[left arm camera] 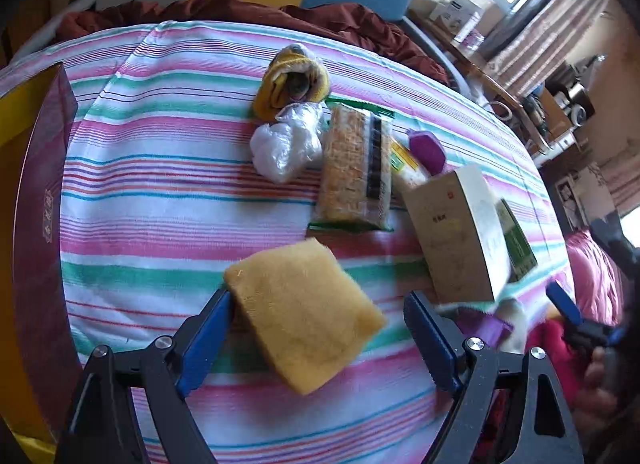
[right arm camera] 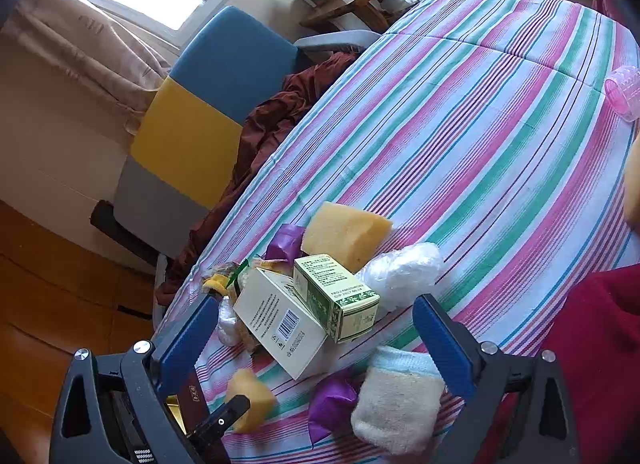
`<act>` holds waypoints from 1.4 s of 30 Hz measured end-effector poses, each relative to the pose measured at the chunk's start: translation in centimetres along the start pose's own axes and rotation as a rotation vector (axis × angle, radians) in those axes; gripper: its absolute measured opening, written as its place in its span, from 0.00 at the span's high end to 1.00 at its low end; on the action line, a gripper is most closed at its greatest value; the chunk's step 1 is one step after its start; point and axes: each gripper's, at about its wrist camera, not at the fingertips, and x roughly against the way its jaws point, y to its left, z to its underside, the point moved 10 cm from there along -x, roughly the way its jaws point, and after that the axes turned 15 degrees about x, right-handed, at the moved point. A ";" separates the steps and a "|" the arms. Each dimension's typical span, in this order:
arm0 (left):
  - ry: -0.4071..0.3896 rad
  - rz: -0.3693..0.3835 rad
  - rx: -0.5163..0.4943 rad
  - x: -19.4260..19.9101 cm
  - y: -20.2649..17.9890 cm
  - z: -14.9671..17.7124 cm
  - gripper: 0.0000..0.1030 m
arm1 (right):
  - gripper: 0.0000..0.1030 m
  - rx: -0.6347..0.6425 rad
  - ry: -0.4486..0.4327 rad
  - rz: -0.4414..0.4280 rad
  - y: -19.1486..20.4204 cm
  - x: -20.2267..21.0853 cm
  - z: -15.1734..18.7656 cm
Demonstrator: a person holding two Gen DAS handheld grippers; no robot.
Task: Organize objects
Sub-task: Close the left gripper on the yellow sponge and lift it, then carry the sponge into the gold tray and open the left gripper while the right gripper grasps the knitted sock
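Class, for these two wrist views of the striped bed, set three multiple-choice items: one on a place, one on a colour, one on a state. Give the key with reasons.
1. Where does the green carton rest?
A. against the white box
B. inside the maroon box
C. on the chair

2. What colour are the left gripper pads?
A. red
B. blue
C. yellow

3. How do the left gripper's jaws stand?
A. shut on a sock
B. shut on nothing
C. apart, with the yellow sponge between them

Key: A, it leans on the white box; B, both pads are blue; C, the yellow sponge sits between spread fingers, the far pad clear of it.
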 end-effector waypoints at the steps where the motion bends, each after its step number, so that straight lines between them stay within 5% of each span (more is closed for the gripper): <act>1: -0.008 -0.012 -0.005 -0.3 0.0 -0.3 0.16 | 0.03 0.001 0.004 -0.004 0.0 -0.1 0.1; 4: -0.055 -0.069 -0.077 -1.0 0.3 -0.4 0.30 | 0.03 0.003 0.017 -0.006 0.0 -0.3 0.2; 5: -0.083 -0.086 -0.116 -0.9 0.6 -0.3 0.41 | 0.03 0.004 0.021 -0.007 -0.1 -0.3 0.2; 8: -0.108 -0.079 -0.191 -0.6 1.1 -0.1 0.45 | 0.03 0.005 0.043 -0.001 -0.1 -0.7 0.4; 12: -0.129 -0.072 -0.237 0.1 1.6 0.5 0.46 | 0.03 -0.004 0.076 0.043 -0.7 -0.9 0.8; 19: -0.175 -0.028 -0.271 3.3 2.5 1.8 0.46 | 0.07 0.189 0.326 0.213 0.0 -1.4 3.9; 24: -0.195 0.021 -0.281 5.8 2.7 2.7 0.45 | 0.27 0.343 0.475 0.333 0.0 -1.3 6.3; 27: -0.212 0.042 -0.290 7.1 2.7 3.1 0.45 | 0.31 0.368 0.541 0.370 -0.7 -1.9 7.1; 35: -0.269 0.090 -0.306 10.8 2.8 3.7 0.45 | 0.37 0.373 0.630 0.363 -1.5 -4.6 8.4; 42: -0.304 0.103 -0.248 13.4 5.4 3.4 0.45 | 0.45 0.418 0.579 0.369 -1.3 -4.4 8.5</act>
